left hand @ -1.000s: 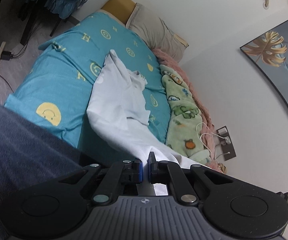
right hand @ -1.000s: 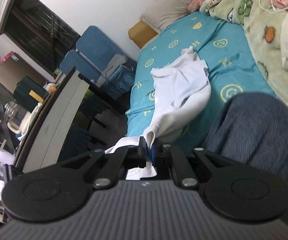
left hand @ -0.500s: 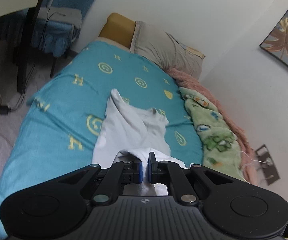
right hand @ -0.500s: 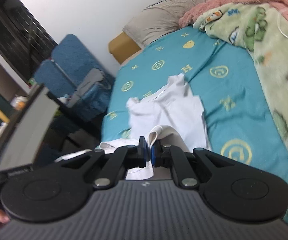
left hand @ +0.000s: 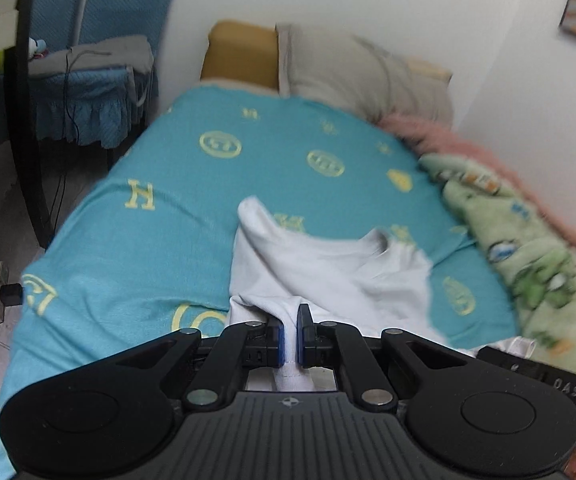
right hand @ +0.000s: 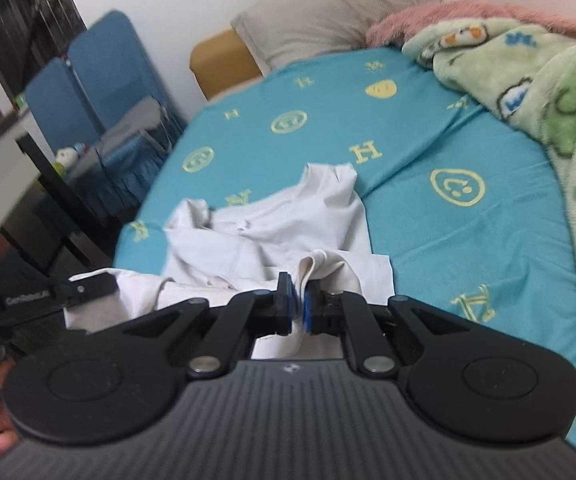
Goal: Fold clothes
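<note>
Two grippers are engaged on one garment: your left gripper (left hand: pixel 290 330) is clamped on a pinch of the white shirt (left hand: pixel 328 276) at its near hem, and your right gripper (right hand: pixel 297 303) is clamped on a second pinch of the same hem, with fabric visibly bunched between each pair of blue pads. The white shirt lies on the bed (left hand: pixel 160 240), on the teal sheet, toward the near edge and roughly midway between the bed's floor-side edge and the green blanket (right hand: pixel 560 92) along the wall-side edge. Its far end, with the collar and one sleeve pointing toward the pillow (left hand: pixel 360 68) at the head of the bed, rests on the sheet; its near end is lifted off the sheet by both grippers. Judge progress as partial and unsettled: the body of the shirt is rumpled, with loose ridges and one sleeve doubled under, and no clean fold line is visible. This state fits either spreading the garment flat prior to folding or carrying the hem toward the collar for a lengthwise fold; the views do not settle which. Whichever applies, a flat, squared, compact fold remains to be produced. Both views are motion-blurred, so treat fine fabric detail as unconfirmed.
</note>
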`<act>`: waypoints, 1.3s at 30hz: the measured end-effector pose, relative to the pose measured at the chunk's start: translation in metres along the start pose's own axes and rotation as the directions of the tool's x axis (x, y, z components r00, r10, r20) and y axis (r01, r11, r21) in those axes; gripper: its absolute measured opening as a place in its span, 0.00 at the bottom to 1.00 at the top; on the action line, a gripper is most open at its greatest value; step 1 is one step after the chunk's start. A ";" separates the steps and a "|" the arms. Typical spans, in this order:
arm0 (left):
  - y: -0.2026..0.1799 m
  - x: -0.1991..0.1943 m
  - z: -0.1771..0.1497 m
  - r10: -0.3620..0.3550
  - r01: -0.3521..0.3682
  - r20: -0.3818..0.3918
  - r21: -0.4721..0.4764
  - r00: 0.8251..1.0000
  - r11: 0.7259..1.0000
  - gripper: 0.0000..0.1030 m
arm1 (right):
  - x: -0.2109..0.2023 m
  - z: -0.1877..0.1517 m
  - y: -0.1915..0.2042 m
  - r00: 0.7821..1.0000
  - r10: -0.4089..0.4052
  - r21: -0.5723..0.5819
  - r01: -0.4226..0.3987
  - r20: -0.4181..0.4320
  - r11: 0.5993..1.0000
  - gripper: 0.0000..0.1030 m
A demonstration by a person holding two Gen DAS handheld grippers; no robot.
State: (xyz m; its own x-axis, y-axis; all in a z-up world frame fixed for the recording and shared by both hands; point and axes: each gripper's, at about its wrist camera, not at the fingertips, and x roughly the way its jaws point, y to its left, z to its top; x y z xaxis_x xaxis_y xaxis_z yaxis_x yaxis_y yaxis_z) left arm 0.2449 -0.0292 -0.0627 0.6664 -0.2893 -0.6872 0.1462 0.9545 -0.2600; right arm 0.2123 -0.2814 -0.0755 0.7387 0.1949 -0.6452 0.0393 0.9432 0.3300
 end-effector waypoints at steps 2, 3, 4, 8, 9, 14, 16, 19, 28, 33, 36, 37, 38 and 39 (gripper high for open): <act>0.006 0.024 -0.005 0.014 -0.014 -0.029 0.007 0.999 1.000 0.07 | 0.021 -0.001 -0.003 1.000 -0.011 -0.022 0.010 -0.022 1.000 0.10; 0.009 0.035 -0.007 0.024 -0.024 -0.044 0.012 0.999 1.000 0.07 | 0.030 -0.002 -0.003 0.999 -0.018 -0.041 0.016 -0.041 0.999 0.10; 0.013 0.045 -0.009 0.029 -0.028 -0.061 0.013 0.998 1.000 0.09 | 0.037 -0.002 -0.004 0.998 -0.023 -0.053 0.020 -0.060 0.998 0.10; 0.020 0.056 -0.015 0.002 0.000 -0.080 0.019 0.997 1.000 0.19 | 0.043 -0.001 -0.009 0.995 -0.005 -0.017 0.004 -0.095 1.000 0.11; 0.020 0.054 -0.017 -0.004 0.007 -0.077 0.027 0.997 1.000 0.25 | 0.042 0.000 -0.011 0.995 0.002 -0.009 -0.003 -0.100 1.000 0.12; 0.013 0.014 -0.027 -0.017 0.019 -0.041 0.046 0.999 0.999 0.56 | 0.025 -0.002 -0.016 0.995 0.039 0.029 -0.036 -0.095 0.999 0.67; 0.010 -0.011 -0.035 -0.029 0.030 -0.023 0.045 0.999 0.999 0.64 | 0.011 -0.004 -0.018 0.995 0.035 0.069 -0.028 -0.098 0.997 0.67; 0.015 -0.046 -0.054 -0.070 0.070 -0.018 0.020 0.997 0.997 0.68 | -0.012 -0.013 -0.023 0.994 0.051 0.163 -0.035 -0.097 0.986 0.67; 0.073 -0.094 -0.125 -0.148 0.097 -0.189 -0.254 0.971 0.962 0.65 | -0.079 -0.055 -0.038 0.988 0.138 0.471 -0.091 -0.067 0.877 0.69; 0.075 -0.086 -0.138 -0.122 0.064 -0.238 -0.240 0.964 0.969 0.51 | -0.079 -0.075 -0.029 0.985 0.138 0.484 -0.070 -0.106 0.872 0.69; 0.076 -0.084 -0.140 -0.123 0.067 -0.220 -0.246 0.968 0.967 0.28 | -0.078 -0.078 -0.027 0.986 0.122 0.471 -0.055 -0.113 0.880 0.69; 0.078 -0.084 -0.141 -0.130 0.073 -0.213 -0.258 0.968 0.963 0.17 | -0.078 -0.078 -0.027 0.987 0.115 0.470 -0.048 -0.116 0.882 0.69; 0.080 -0.085 -0.141 -0.137 0.078 -0.207 -0.270 0.969 0.960 0.09 | -0.076 -0.079 -0.028 0.986 0.111 0.469 -0.041 -0.122 0.882 0.69; 0.082 -0.085 -0.142 -0.145 0.084 -0.200 -0.282 0.969 0.956 0.06 | -0.072 -0.081 -0.028 0.985 0.101 0.465 -0.025 -0.139 0.885 0.69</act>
State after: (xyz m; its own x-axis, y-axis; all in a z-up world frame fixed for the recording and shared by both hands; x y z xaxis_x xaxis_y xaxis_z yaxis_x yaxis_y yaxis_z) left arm 0.0961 0.0630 -0.1217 0.4788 -0.4328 -0.7638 -0.0103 0.8672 -0.4979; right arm 0.1035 -0.3003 -0.0948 0.6383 0.3247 -0.6980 0.3287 0.7049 0.6285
